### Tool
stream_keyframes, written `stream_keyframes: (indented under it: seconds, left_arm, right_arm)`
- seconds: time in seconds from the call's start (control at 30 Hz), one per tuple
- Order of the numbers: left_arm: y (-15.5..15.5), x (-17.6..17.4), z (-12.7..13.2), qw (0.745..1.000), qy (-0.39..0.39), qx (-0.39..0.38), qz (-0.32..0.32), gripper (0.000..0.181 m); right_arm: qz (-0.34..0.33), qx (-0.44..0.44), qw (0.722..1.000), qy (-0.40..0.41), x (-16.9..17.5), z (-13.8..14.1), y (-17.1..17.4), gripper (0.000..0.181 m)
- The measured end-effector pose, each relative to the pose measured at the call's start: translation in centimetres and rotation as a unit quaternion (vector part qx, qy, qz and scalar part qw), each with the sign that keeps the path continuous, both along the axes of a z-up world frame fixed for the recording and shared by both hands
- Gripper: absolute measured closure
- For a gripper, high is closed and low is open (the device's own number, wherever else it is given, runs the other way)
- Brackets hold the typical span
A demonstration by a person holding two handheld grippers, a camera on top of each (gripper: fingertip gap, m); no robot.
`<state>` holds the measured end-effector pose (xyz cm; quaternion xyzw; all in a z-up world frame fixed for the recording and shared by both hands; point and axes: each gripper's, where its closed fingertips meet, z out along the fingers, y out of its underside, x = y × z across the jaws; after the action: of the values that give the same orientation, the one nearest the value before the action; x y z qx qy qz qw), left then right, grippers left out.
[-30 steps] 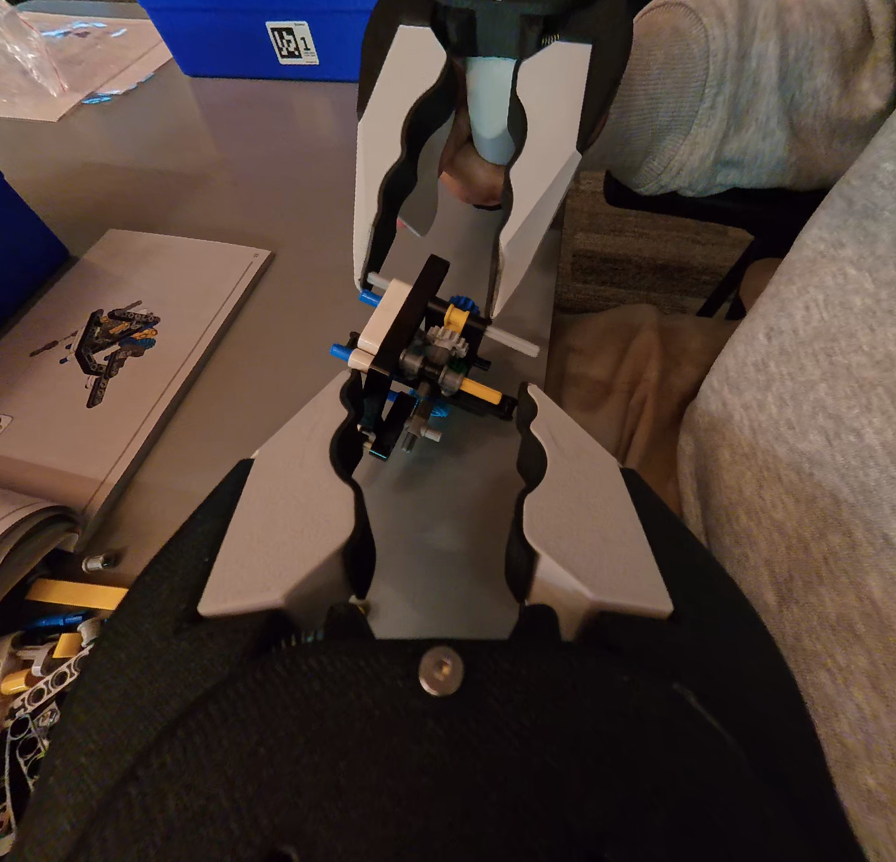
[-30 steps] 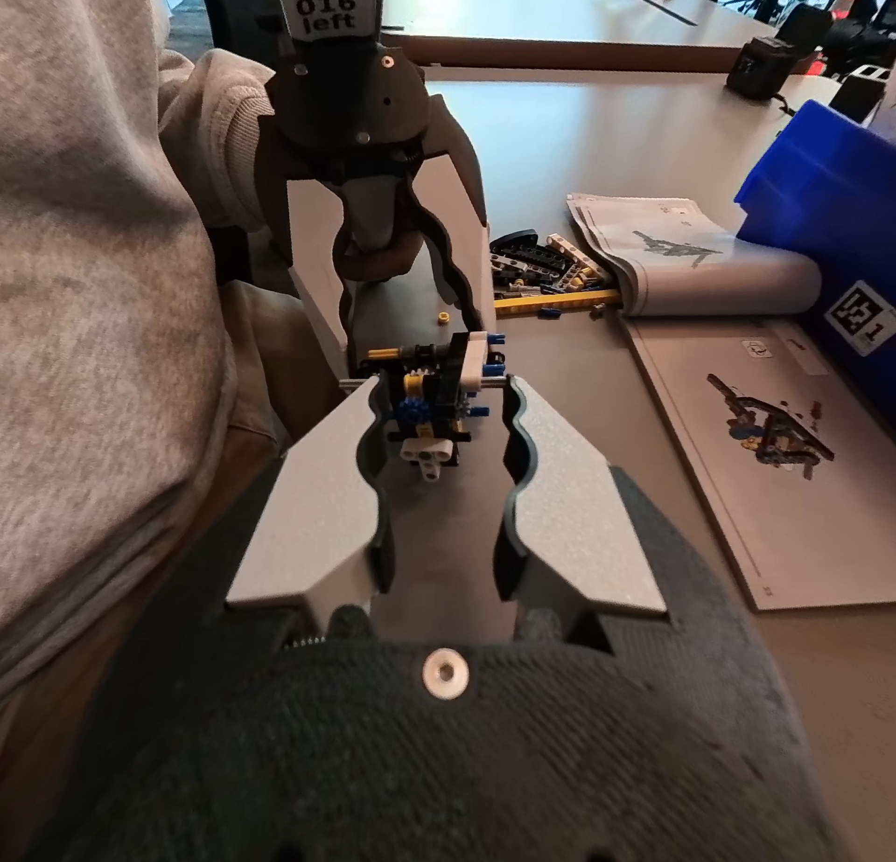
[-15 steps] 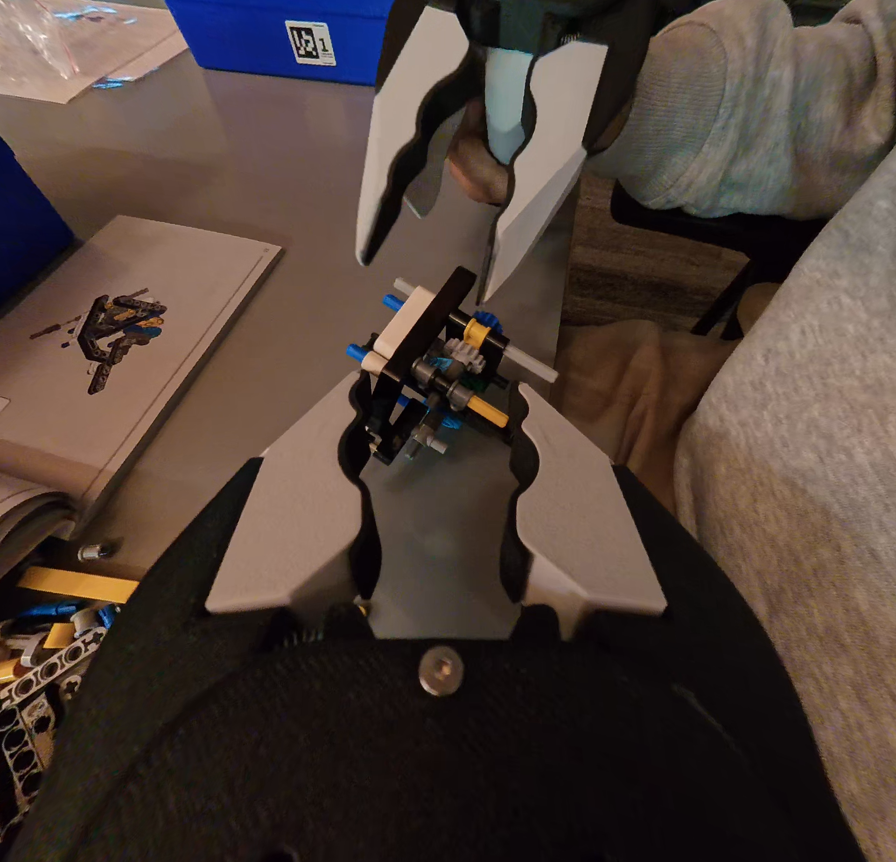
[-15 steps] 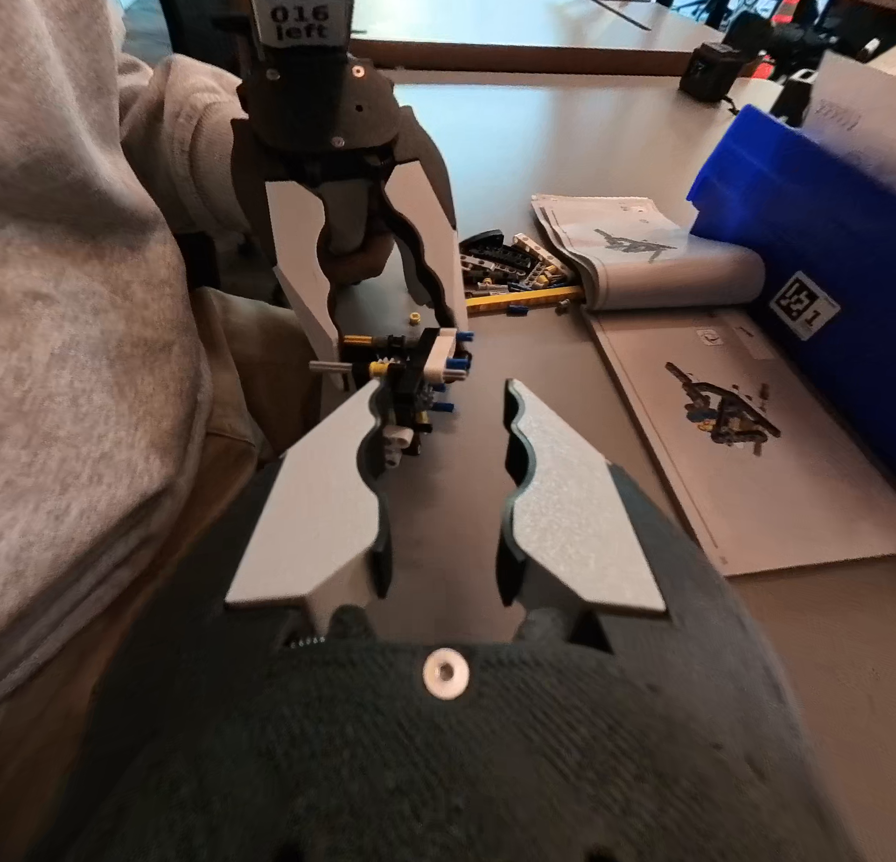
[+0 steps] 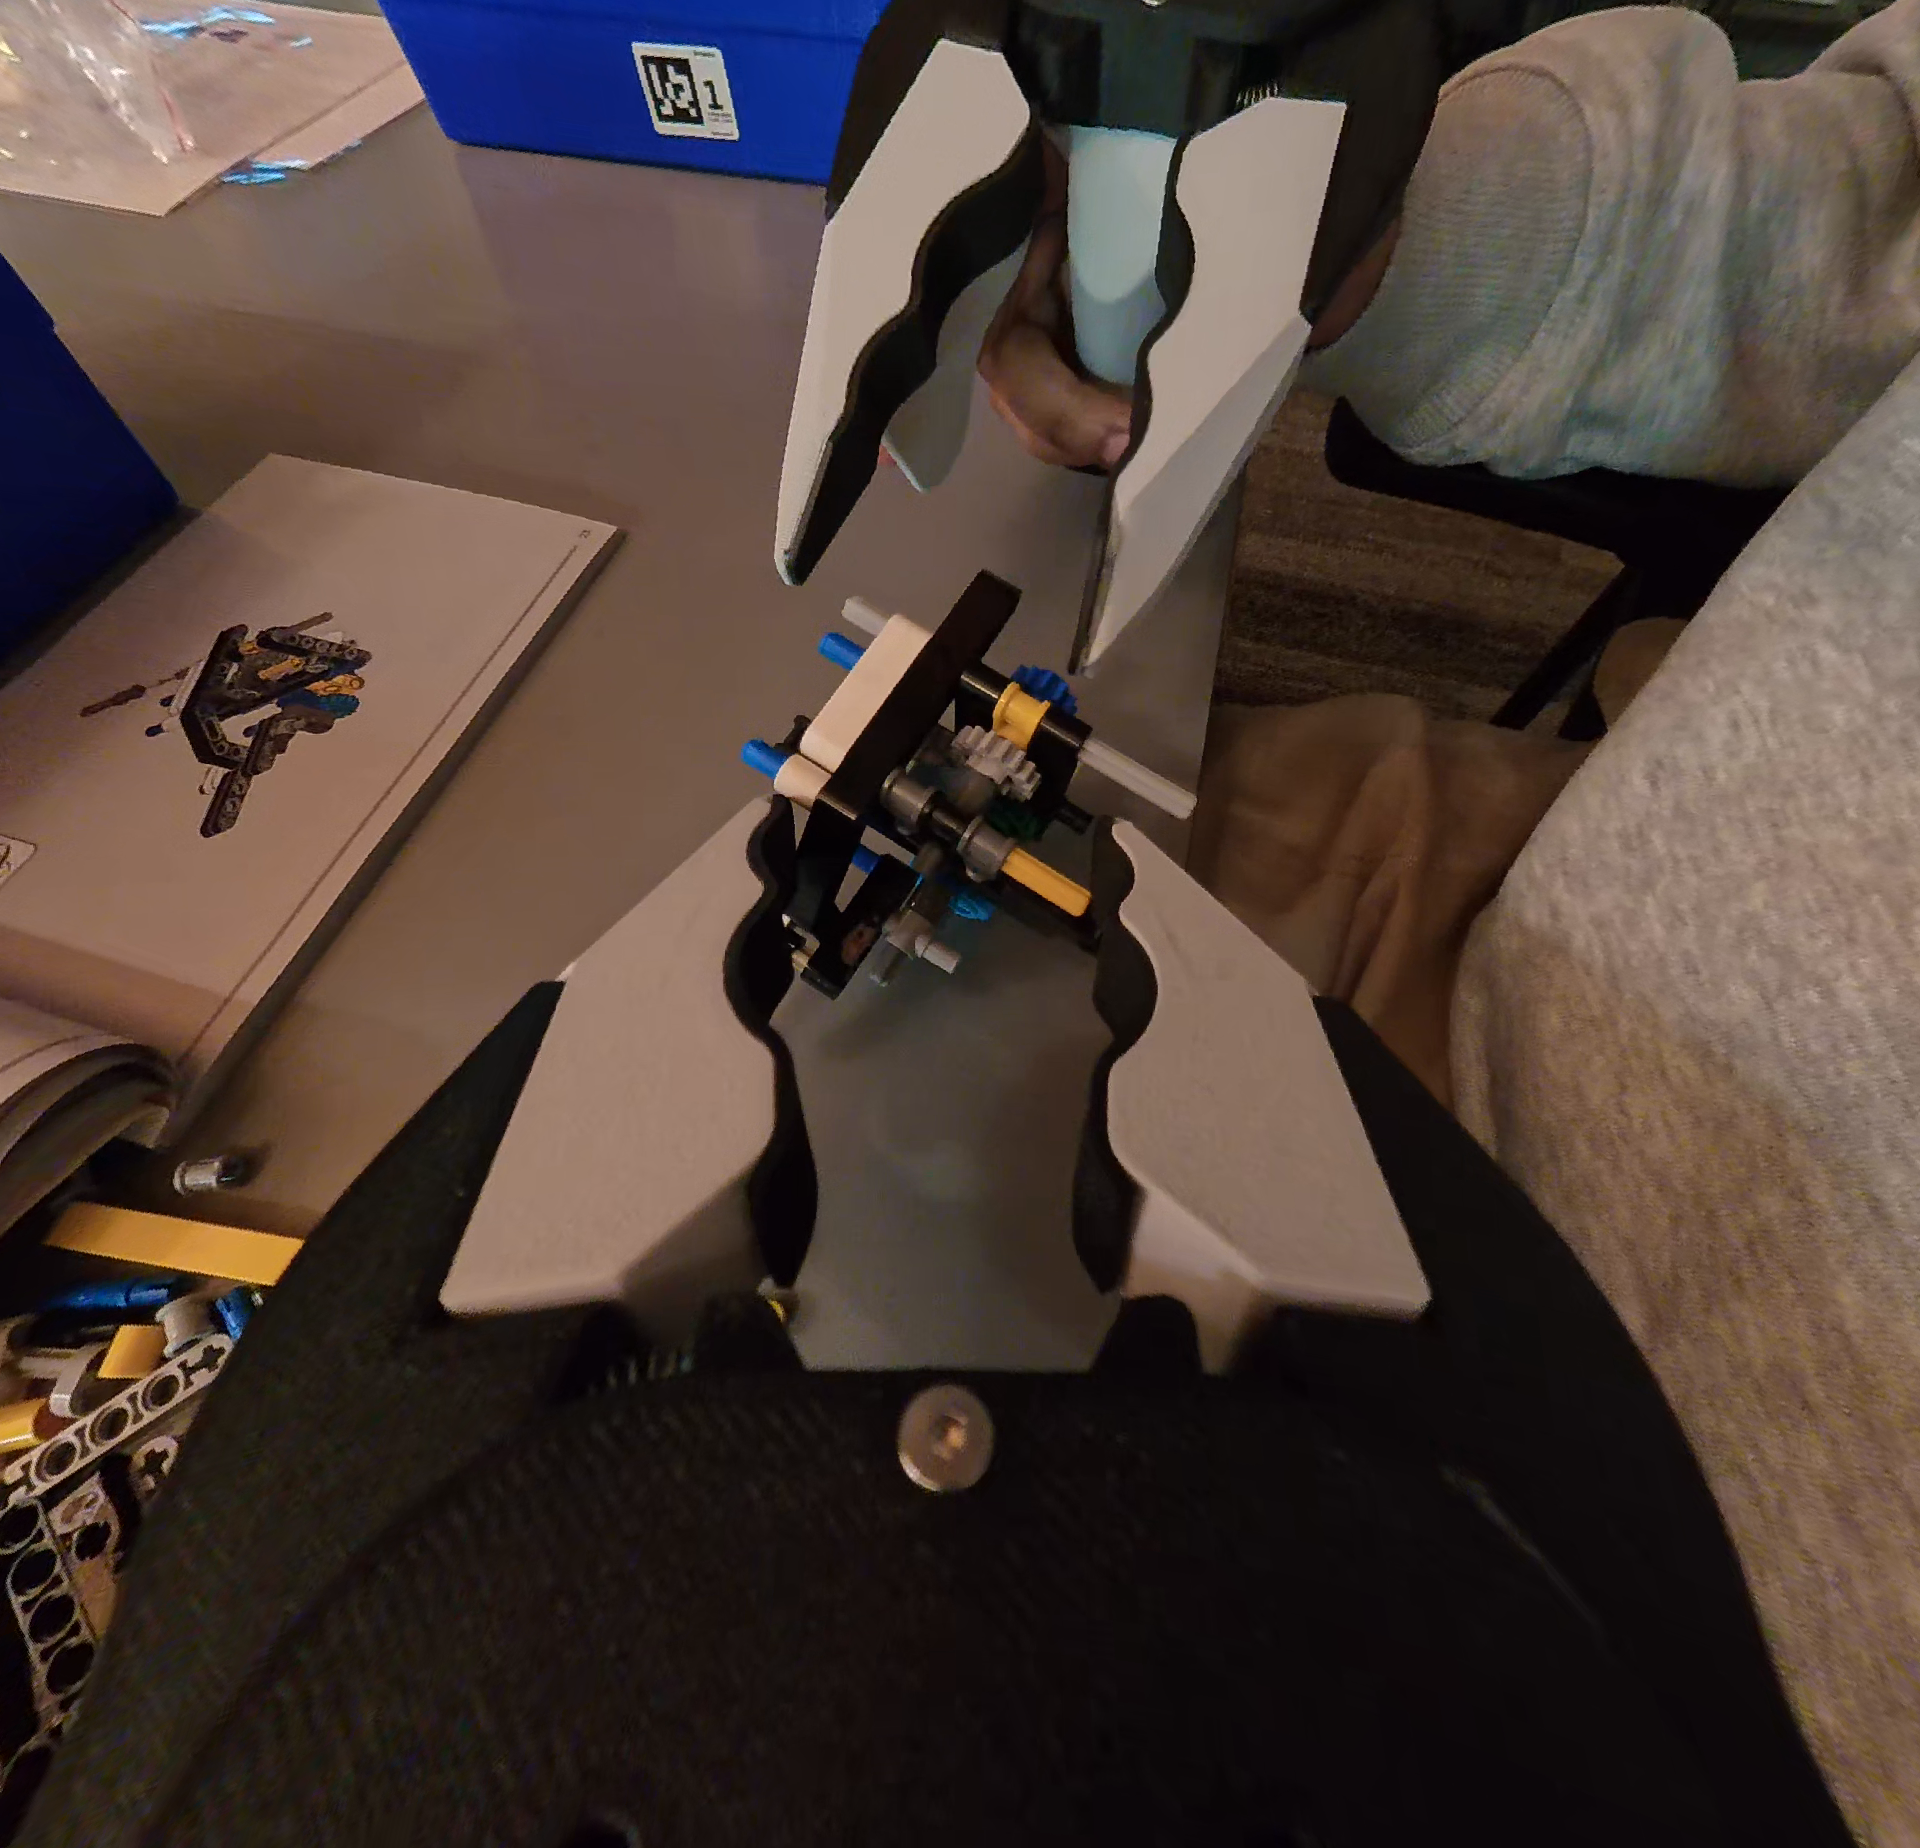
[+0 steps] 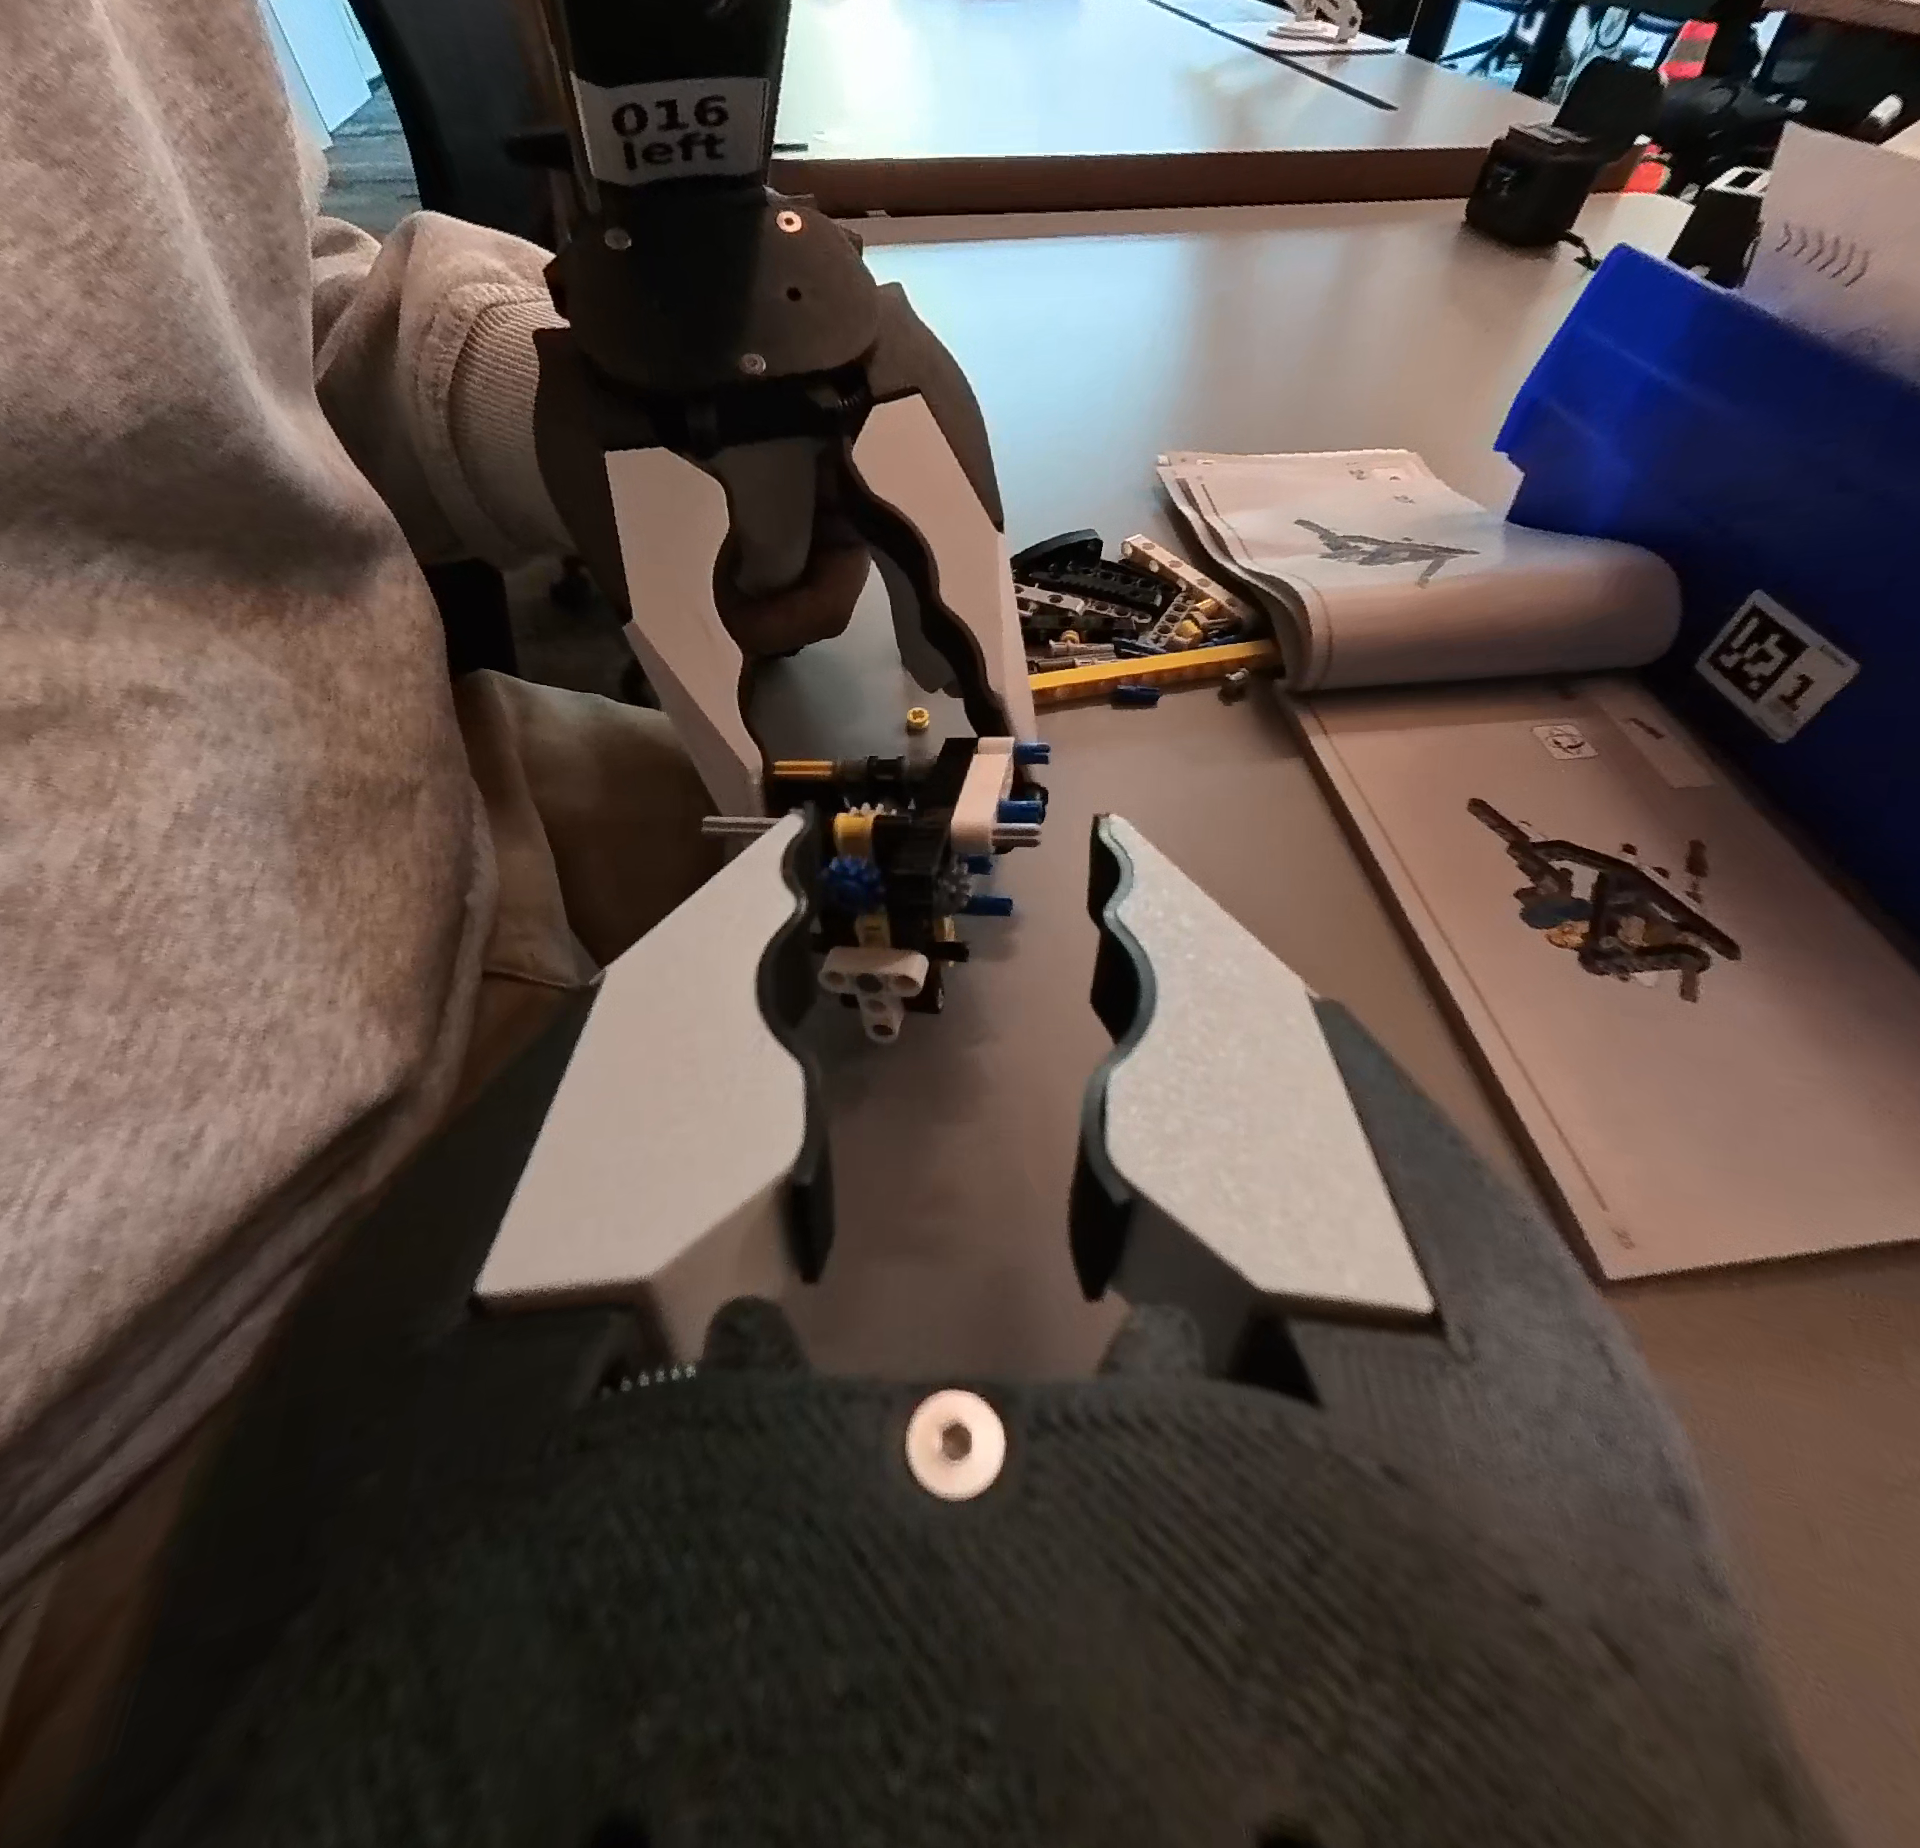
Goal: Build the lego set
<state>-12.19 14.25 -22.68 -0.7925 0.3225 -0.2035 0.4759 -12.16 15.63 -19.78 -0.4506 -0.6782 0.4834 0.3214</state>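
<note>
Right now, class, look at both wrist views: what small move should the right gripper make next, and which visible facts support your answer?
Probably a small shift to centre on the lego assembly, then closing. The right gripper is open and holds nothing; in its own view the model sits against its left finger, leaving a wide gap to the other. The left gripper grips the model's near end, so it seems steadied for a second grasp.

Dim, warm left view; brighter right view, wide-angle edges blurred

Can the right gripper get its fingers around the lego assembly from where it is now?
Probably yes: the right gripper is open, and the lego assembly sits just beyond its left fingertip, nothing between. The left gripper holds the far side.
</note>
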Motion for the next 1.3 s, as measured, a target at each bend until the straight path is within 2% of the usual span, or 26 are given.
stream_keyframes:
  seconds: [0.5,1.03,1.3]
  left_arm:
    - [-0.04,0.00,0.21,1.000,-0.009,-0.004,0.003,0.126]
    - [-0.11,0.07,0.57,1.000,-0.026,-0.011,0.004,0.124]
    - [-0.13,0.15,0.60,1.000,-0.018,-0.007,0.009,0.125]
  right_arm:
    - [-0.002,-0.004,1.000,-0.005,-0.04,-0.75,0.38,0.154]
    - [-0.003,-0.021,1.000,-0.009,0.04,-0.80,0.73,0.157]
    - [-0.010,-0.027,1.000,-0.014,0.20,-0.58,0.68,0.151]
